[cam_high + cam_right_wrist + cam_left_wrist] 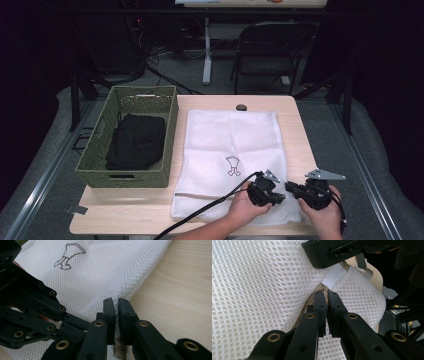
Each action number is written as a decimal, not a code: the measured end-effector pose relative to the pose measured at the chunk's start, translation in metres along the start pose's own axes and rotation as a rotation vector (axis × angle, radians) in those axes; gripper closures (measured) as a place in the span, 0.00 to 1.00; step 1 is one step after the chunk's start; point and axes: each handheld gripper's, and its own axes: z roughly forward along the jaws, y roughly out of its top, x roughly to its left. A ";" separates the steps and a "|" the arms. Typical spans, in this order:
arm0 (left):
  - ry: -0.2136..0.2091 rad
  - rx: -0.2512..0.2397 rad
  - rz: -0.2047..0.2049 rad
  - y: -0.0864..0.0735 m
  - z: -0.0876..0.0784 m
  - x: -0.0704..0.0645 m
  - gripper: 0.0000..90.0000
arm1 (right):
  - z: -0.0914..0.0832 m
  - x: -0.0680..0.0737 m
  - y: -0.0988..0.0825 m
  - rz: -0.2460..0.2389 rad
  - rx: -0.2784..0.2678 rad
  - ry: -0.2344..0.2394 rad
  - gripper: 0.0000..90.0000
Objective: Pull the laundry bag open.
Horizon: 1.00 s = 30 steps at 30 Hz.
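Two claws meet at the near right corner of a white mesh laundry bag (230,150) that lies flat on the light wooden surface (295,130). On the high view the left claw (278,196) sits at about 5 o'clock from the bag's centre, and the right claw (291,188) is just beside it, toward 3 o'clock, with their tips close together over the bag's edge. Each is held in a hand: the left hand (247,207) and the right hand (322,215) come in from 6 o'clock.

Seen from the left gripper view, the left claw (327,296) has its jaws nearly together, pinching the zipper seam of the bag (262,290) just below a white fabric tab (334,276). Seen from the right gripper view, the right claw (116,305) also has its jaws almost closed, clamped on the bag's edge (100,272), with a bit of zipper (119,350) showing low between them. A small line drawing (68,255) is printed on the mesh toward 11 o'clock.

At 9 o'clock from the bag stands a green woven basket (170,130) holding a black garment (136,142). A small dark object (241,107) lies on the surface at 12 o'clock, just beyond the bag's far edge. A folding chair (267,50) stands on the floor behind.
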 end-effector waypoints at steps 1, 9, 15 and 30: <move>-0.001 0.000 0.004 0.000 0.000 0.000 0.97 | 0.000 -0.001 0.000 0.002 -0.003 0.000 0.91; 0.004 -0.011 -0.001 -0.001 0.003 0.000 0.97 | -0.002 -0.007 -0.006 0.038 0.006 0.003 0.79; -0.001 -0.021 -0.003 0.000 0.002 0.000 0.97 | -0.005 -0.013 -0.012 0.069 0.016 0.015 0.75; -0.003 -0.029 0.015 -0.001 0.000 -0.002 0.97 | -0.008 -0.019 -0.024 0.113 0.039 0.061 0.64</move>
